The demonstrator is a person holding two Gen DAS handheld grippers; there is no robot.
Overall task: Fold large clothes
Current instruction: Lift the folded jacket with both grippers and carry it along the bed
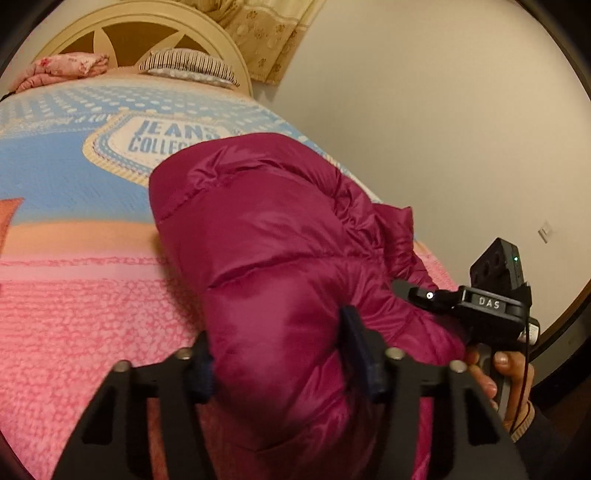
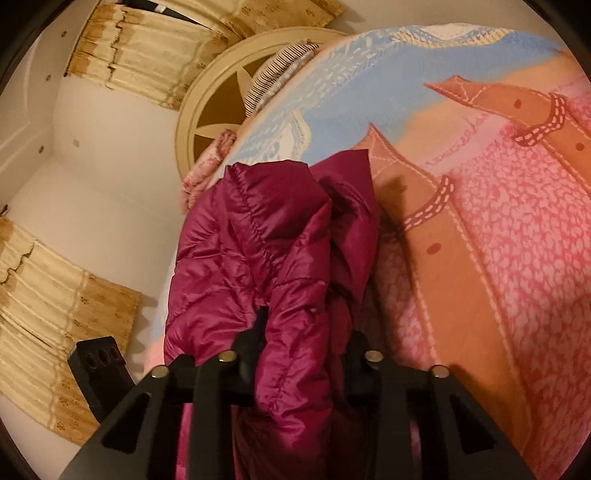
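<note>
A magenta quilted down jacket (image 1: 280, 236) lies bunched on the bed, near its right edge in the left wrist view. My left gripper (image 1: 279, 354) is shut on a thick puffy fold of it, the fabric bulging between both pads. In the right wrist view the same jacket (image 2: 258, 251) rises in a stitched ridge in front of the camera. My right gripper (image 2: 304, 336) is shut on a narrower fold of it. A person's hand (image 1: 511, 373) grips the right tool's handle at the jacket's right side.
The bedspread (image 1: 74, 314) is pink fleece with blue and orange print. At the far end stand a cream headboard (image 1: 140, 33), a striped pillow (image 1: 188, 66) and a pink floral pillow (image 1: 66, 70). A plain wall (image 1: 443, 129) and beige curtains (image 2: 55, 295) border the bed.
</note>
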